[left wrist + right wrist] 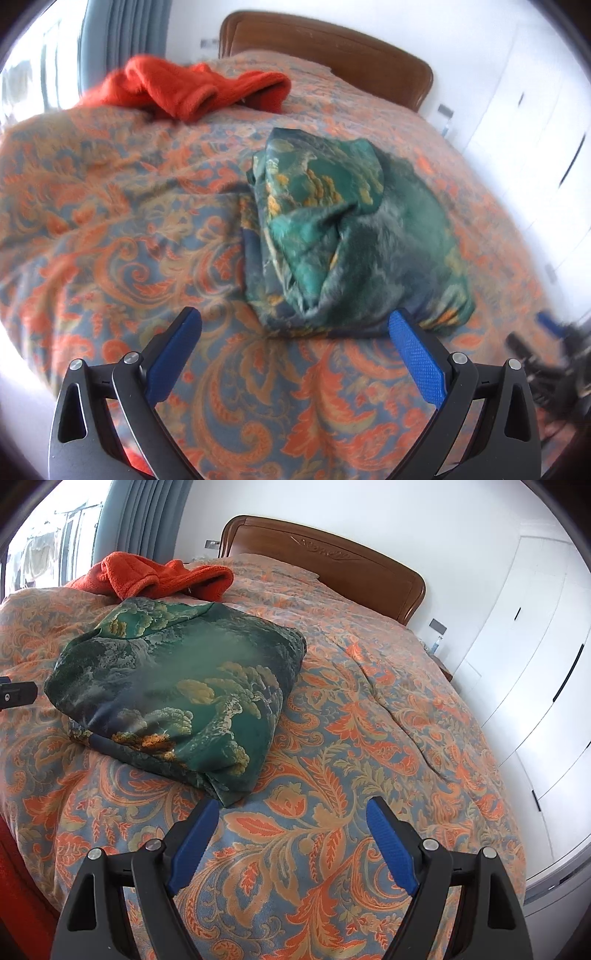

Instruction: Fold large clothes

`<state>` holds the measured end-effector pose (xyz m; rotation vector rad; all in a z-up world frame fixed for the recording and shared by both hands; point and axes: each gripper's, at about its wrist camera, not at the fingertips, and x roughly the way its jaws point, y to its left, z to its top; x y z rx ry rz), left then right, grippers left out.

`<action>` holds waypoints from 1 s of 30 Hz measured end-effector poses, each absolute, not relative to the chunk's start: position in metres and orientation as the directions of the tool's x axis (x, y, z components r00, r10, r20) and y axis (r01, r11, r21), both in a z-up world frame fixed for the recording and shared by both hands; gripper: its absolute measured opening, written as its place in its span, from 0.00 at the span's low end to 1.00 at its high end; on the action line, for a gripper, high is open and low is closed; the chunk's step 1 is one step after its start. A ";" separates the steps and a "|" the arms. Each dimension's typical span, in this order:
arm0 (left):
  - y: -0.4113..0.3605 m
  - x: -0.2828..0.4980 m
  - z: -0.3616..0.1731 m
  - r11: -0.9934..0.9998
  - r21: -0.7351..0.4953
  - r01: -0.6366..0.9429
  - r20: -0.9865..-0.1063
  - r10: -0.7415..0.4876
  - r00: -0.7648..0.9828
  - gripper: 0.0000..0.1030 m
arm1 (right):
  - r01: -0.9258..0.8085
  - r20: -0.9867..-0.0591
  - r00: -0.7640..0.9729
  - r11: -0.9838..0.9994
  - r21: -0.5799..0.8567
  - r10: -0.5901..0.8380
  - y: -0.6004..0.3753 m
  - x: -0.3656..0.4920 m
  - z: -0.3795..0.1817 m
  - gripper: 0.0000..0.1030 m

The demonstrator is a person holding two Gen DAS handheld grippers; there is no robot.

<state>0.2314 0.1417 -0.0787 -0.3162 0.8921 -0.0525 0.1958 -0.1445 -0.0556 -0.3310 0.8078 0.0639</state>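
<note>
A green patterned garment [347, 236] lies folded into a thick bundle on the bed; the right wrist view shows it [177, 690] at the left. My left gripper [295, 325] stands open just in front of the bundle's near edge, nothing between its blue pads. My right gripper [291, 812] is open too, over bare bedspread to the right of the bundle's near corner. An orange fleece garment [192, 90] lies crumpled near the head of the bed, also seen behind the bundle [155, 576]. The left view is blurred.
The bedspread [369, 720] has an orange and blue leaf pattern. A wooden headboard [332, 561] stands at the far end. White wardrobe doors [535, 646] line the right side, and a curtain [144, 520] and window are at the far left. A black tool part [16, 694] shows at the left edge.
</note>
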 end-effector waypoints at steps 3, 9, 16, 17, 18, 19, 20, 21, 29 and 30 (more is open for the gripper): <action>0.166 0.258 -0.084 0.894 -0.440 -0.087 -0.739 -0.306 0.600 0.99 | -0.179 -0.738 0.675 0.966 -0.186 -0.017 -0.155 0.204 -0.057 0.82; 0.168 0.321 -0.108 0.843 -0.534 -0.060 -0.739 -0.431 0.518 0.99 | -0.136 -0.769 0.630 0.990 0.027 0.108 -0.184 0.233 -0.057 0.82; 0.176 0.366 -0.165 0.839 -0.531 -0.117 -0.791 -0.442 0.423 1.00 | -0.156 -0.661 0.597 0.873 0.462 0.456 -0.225 0.287 -0.062 0.82; 0.177 0.368 -0.169 0.834 -0.538 -0.121 -0.790 -0.449 0.417 1.00 | -0.166 -0.645 0.587 0.853 0.495 0.489 -0.228 0.297 -0.066 0.82; 0.177 0.369 -0.174 0.830 -0.543 -0.125 -0.789 -0.455 0.413 1.00 | -0.186 -0.637 0.572 0.838 0.512 0.516 -0.227 0.307 -0.070 0.82; 0.177 0.371 -0.177 0.830 -0.544 -0.125 -0.790 -0.456 0.410 1.00 | -0.207 -0.637 0.555 0.830 0.517 0.535 -0.225 0.316 -0.075 0.82; 0.177 0.373 -0.180 0.835 -0.537 -0.121 -0.794 -0.452 0.408 1.00 | -0.221 -0.641 0.538 0.826 0.519 0.547 -0.221 0.325 -0.081 0.82; 0.174 0.375 -0.184 0.843 -0.526 -0.115 -0.799 -0.444 0.405 1.00 | -0.233 -0.642 0.516 0.814 0.532 0.567 -0.216 0.336 -0.090 0.82; 0.175 0.389 -0.203 0.839 -0.538 -0.078 -0.795 -0.474 0.379 1.00 | -0.246 -0.662 0.363 0.753 0.611 0.656 -0.171 0.404 -0.158 0.95; 0.176 0.391 -0.204 0.835 -0.545 -0.072 -0.790 -0.483 0.377 1.00 | -0.227 -0.658 0.337 0.736 0.637 0.674 -0.170 0.408 -0.165 0.96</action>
